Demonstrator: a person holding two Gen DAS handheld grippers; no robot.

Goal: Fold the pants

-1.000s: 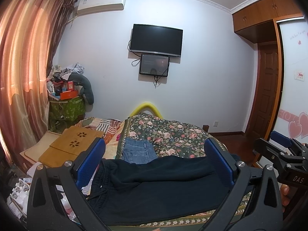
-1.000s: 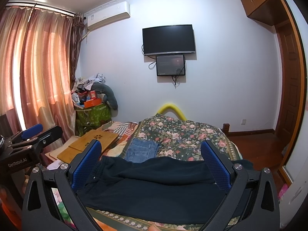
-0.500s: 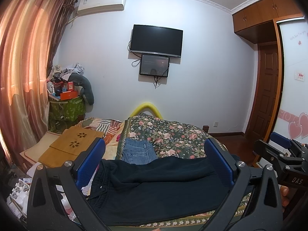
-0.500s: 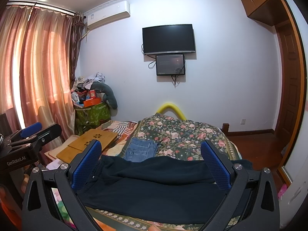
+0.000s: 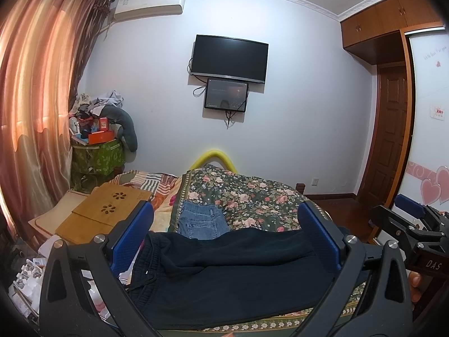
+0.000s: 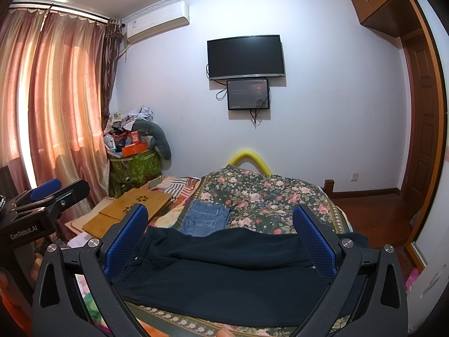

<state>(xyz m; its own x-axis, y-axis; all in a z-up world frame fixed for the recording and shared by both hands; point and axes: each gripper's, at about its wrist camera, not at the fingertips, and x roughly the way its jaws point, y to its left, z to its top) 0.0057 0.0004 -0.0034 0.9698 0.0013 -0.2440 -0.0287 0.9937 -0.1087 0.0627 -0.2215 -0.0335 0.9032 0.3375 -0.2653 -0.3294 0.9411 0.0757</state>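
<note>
Dark pants (image 5: 233,275) lie across the near edge of the bed (image 5: 252,196), filling the lower centre of both wrist views, as I hold my two tools above them with nothing gripped. The long axis of the pants runs left to right across the frame, crosswise to the way both tools point. The elastic waistband and drawstring sit at lower left, and the legs trail off toward lower right, where the cloth passes behind the blue pads.

My left tool (image 5: 226,236) stands with jaws spread wide, empty, the pants seen between its pads but below and ahead of them, not touched. My right tool (image 6: 220,234) is likewise spread and empty, at much the same height over the same garment. In the left view the right tool appears at the frame's right edge; in the right view the left tool appears at the left edge.

By that layout, I judge the left tool nearer the waistband and the right tool nearer the leg ends. Folded blue jeans (image 5: 200,220) rest just beyond the pants on the floral bedcover.
</note>
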